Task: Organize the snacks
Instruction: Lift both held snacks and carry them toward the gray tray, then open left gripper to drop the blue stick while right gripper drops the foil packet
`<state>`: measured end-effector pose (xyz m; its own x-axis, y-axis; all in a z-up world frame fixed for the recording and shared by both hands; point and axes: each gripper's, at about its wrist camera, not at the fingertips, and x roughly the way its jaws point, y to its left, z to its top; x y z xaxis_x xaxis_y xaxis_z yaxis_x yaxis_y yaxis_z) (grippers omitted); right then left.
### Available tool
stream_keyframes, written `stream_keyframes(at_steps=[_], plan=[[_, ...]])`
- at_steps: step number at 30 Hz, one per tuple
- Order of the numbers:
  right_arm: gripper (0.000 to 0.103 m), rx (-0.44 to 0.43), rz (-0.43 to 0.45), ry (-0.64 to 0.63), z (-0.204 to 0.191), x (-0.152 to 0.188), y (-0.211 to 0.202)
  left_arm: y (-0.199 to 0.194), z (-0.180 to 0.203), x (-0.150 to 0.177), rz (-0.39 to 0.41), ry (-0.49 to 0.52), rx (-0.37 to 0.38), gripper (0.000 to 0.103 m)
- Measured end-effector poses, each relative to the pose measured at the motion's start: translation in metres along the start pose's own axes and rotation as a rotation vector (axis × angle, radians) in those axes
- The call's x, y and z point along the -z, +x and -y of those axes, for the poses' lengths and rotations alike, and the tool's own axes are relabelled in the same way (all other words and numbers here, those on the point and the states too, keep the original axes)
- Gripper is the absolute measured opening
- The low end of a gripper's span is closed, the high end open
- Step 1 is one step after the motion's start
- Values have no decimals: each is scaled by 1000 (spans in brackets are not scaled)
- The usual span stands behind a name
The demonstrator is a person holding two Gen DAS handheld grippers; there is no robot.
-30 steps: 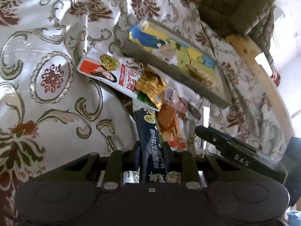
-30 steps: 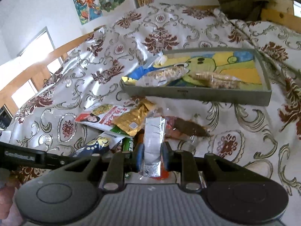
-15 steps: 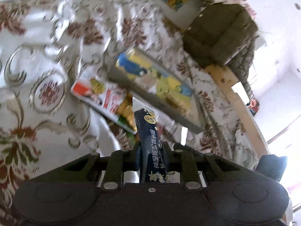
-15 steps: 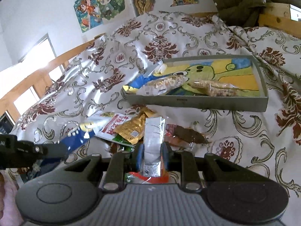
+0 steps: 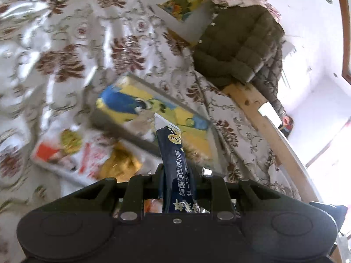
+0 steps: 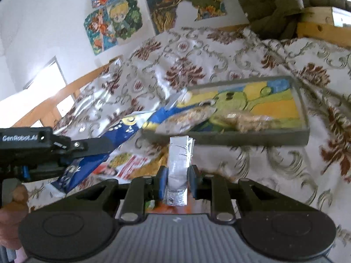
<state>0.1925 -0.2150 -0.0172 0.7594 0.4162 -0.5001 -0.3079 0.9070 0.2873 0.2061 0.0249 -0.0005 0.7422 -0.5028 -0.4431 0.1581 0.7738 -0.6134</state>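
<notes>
while the left gripper (image 5: 176, 173) is clenching a navy snack packet (image 5: 173, 151) over the tray's near edge (image 5: 131, 135), only the right wrist view is showing "genrobot.ai" on it; the right gripper (image 6: 176, 175) is pinching a silver packet (image 6: 178, 160) before the tray.
</notes>
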Motion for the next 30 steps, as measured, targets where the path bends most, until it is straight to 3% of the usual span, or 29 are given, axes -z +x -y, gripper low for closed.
stream_keyframes(at_steps=[9,17,23,30], plan=[[25,81,93,83,56,-38,12,87,24,-37,35,23,34,23],[25,192,159,175,110,-63,30,148,19,-38,20,20,13,23],[25,242,132,207,137,-70,55,169,4,-36,-12,14,0,23],[25,247,84,178,135,-66,70,179,-3,-41,-10,32,-39,24]])
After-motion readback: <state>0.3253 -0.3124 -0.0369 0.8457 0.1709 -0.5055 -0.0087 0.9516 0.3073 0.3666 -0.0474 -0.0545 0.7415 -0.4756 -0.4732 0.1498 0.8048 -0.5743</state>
